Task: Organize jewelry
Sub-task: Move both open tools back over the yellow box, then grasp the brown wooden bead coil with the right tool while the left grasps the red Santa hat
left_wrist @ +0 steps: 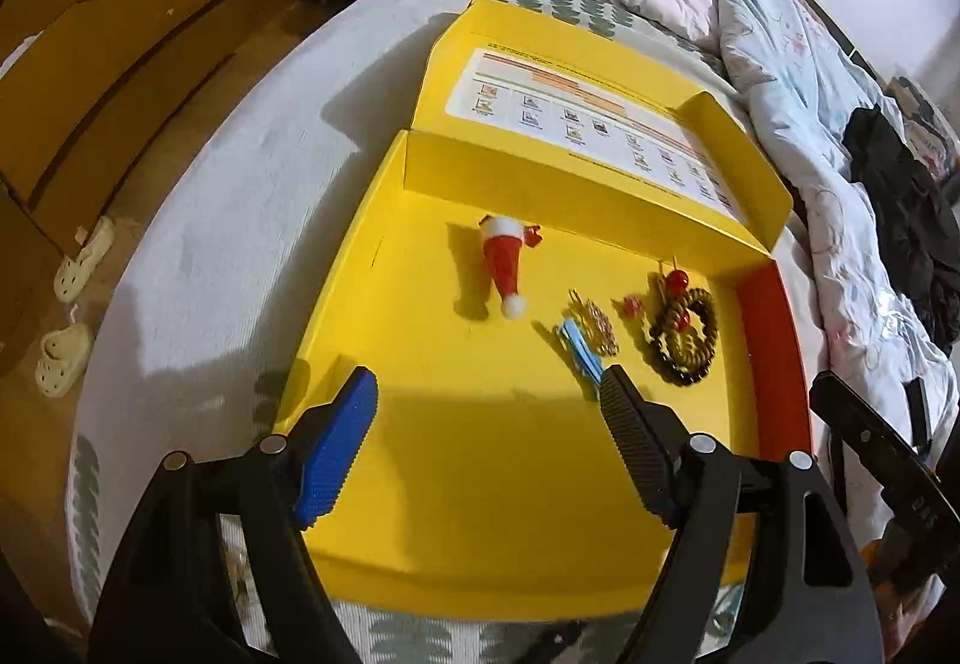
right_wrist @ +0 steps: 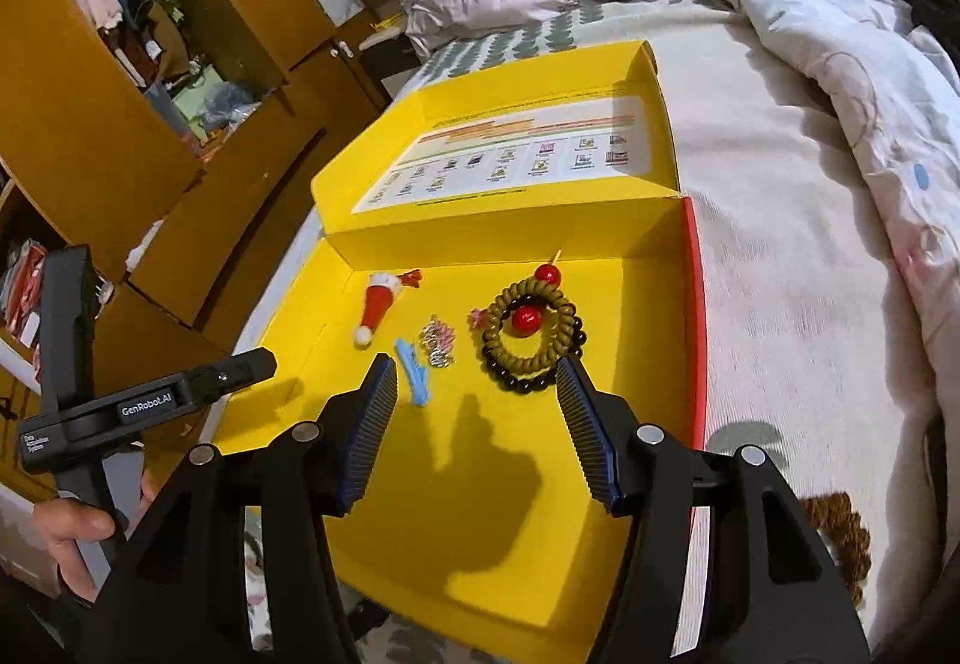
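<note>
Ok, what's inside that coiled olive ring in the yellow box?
A red ball sits inside the coiled olive ring. Black beads curve around its near side; what the ring covers can't be seen.

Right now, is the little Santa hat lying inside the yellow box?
Yes, the Santa hat lies on the floor of the open yellow box, left of the blue hair clip.

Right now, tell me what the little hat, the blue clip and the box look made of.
Little hat: soft red felt, fuzzy white pompom. Blue clip: probably plastic, smooth and evenly coloured. Box: yellow cardboard with a slight sheen, creased, folded walls.
</note>
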